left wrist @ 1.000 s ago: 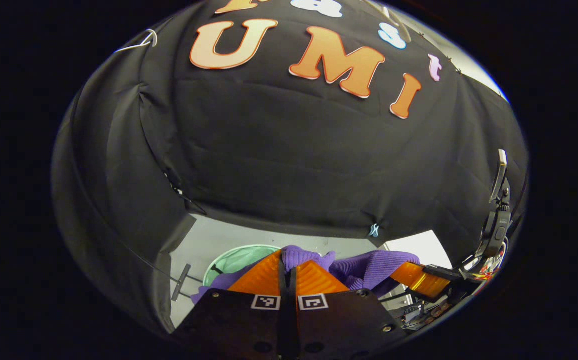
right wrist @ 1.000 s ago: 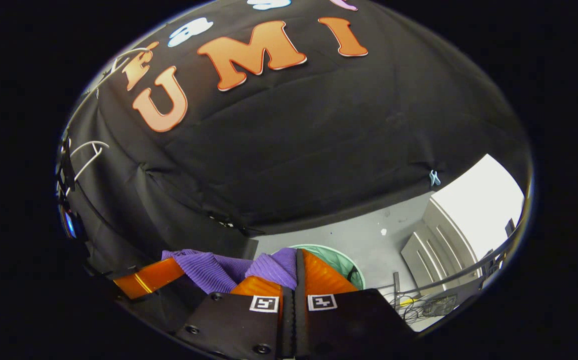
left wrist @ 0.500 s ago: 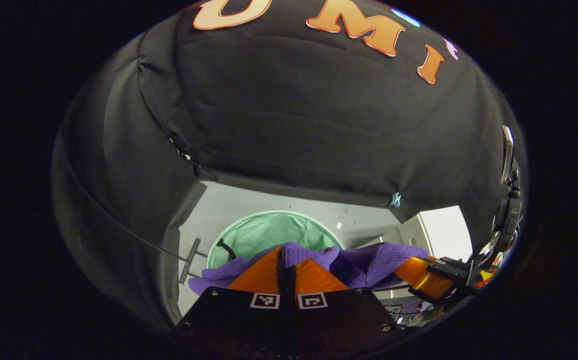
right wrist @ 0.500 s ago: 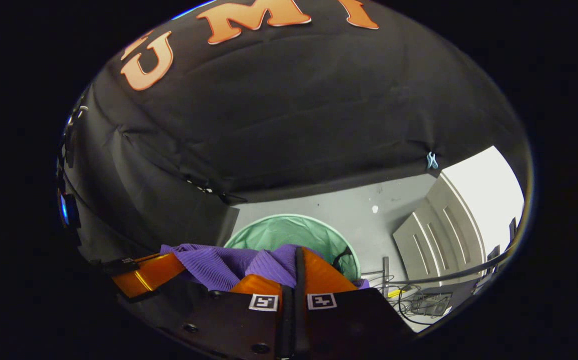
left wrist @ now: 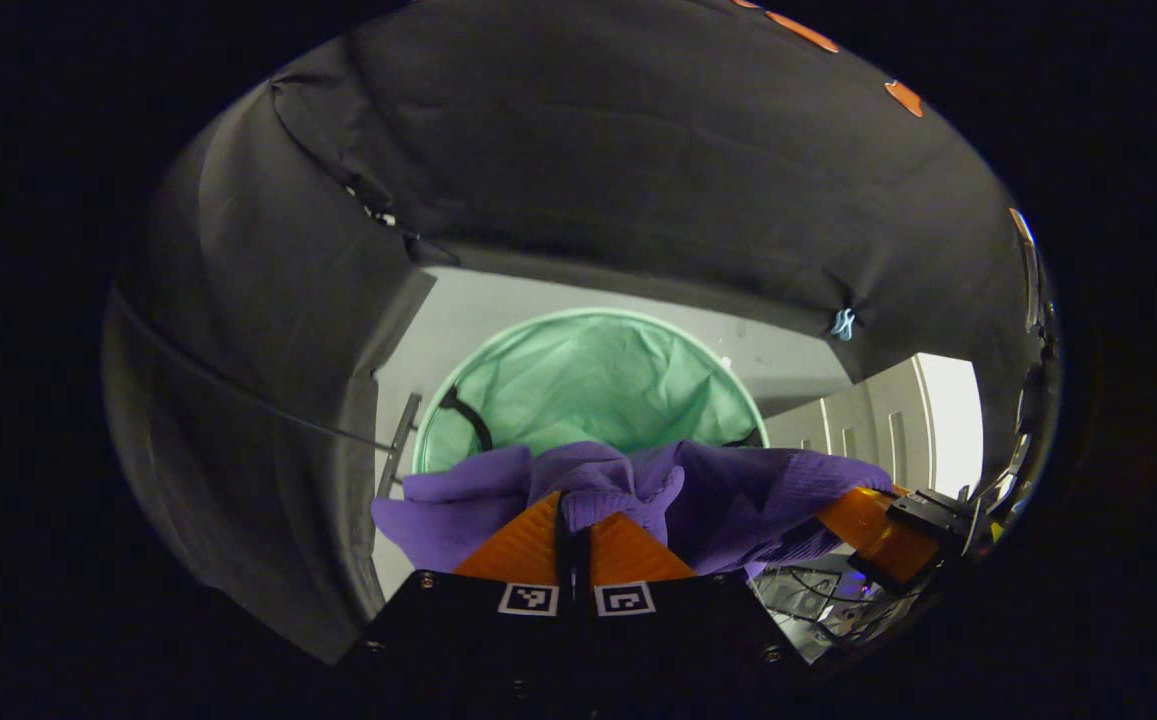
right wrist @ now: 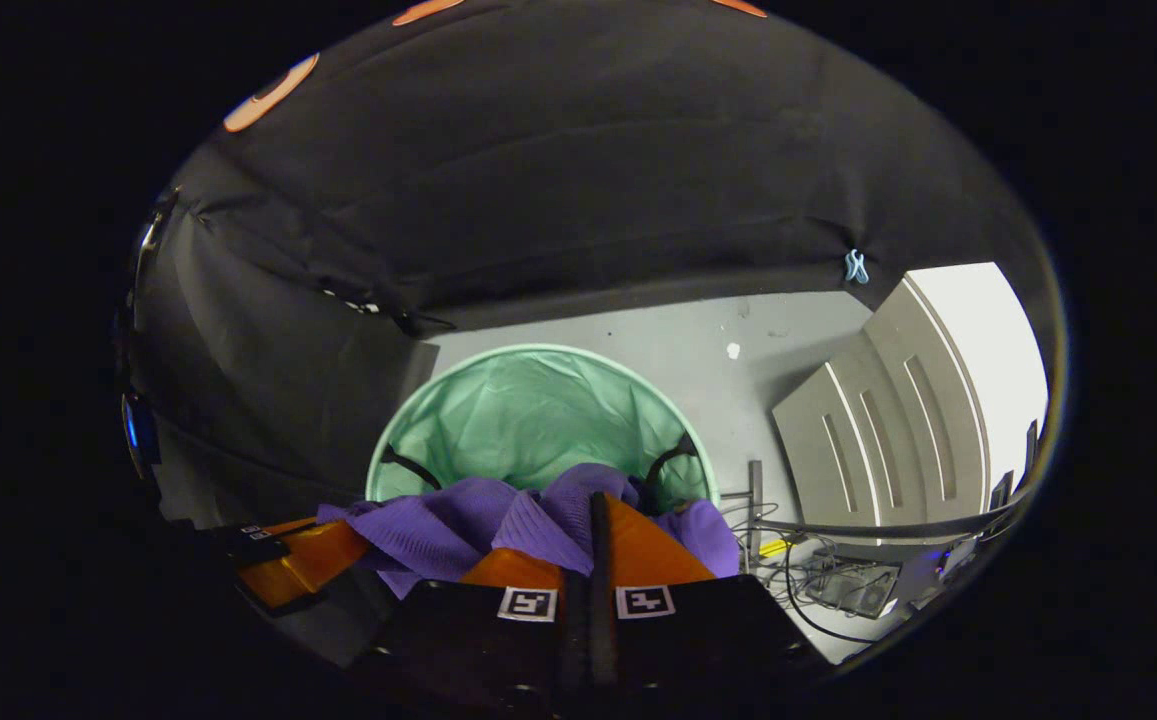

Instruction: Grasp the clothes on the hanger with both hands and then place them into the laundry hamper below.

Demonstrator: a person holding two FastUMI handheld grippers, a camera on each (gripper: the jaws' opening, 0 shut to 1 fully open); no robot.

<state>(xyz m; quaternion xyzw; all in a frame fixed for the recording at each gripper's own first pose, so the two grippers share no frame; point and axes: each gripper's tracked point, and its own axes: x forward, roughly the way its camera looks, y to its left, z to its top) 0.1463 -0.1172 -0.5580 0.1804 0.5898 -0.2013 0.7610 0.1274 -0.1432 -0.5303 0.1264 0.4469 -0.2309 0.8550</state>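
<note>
A purple knit garment (left wrist: 728, 495) hangs stretched between my two grippers, just above the near rim of a round mint-green laundry hamper (left wrist: 588, 375). My left gripper (left wrist: 575, 512) is shut on one bunched end of it. My right gripper (right wrist: 595, 502) is shut on the other end (right wrist: 438, 520). In the left gripper view the right gripper (left wrist: 883, 525) shows off to the right, pinching the cloth. In the right gripper view the left gripper (right wrist: 298, 555) shows at the lower left. The hamper (right wrist: 538, 410) stands open on the grey floor, with black handles at its rim.
Black cloth walls enclose the booth on the far side and the left. A grey panelled door (right wrist: 898, 400) stands to the right of the hamper. Cables and a metal stand (right wrist: 818, 580) lie on the floor to the right of the hamper.
Both grippers have tilted and moved down with the garment. The hamper has risen into full view and looks larger, and the garment now hangs over its near rim.
</note>
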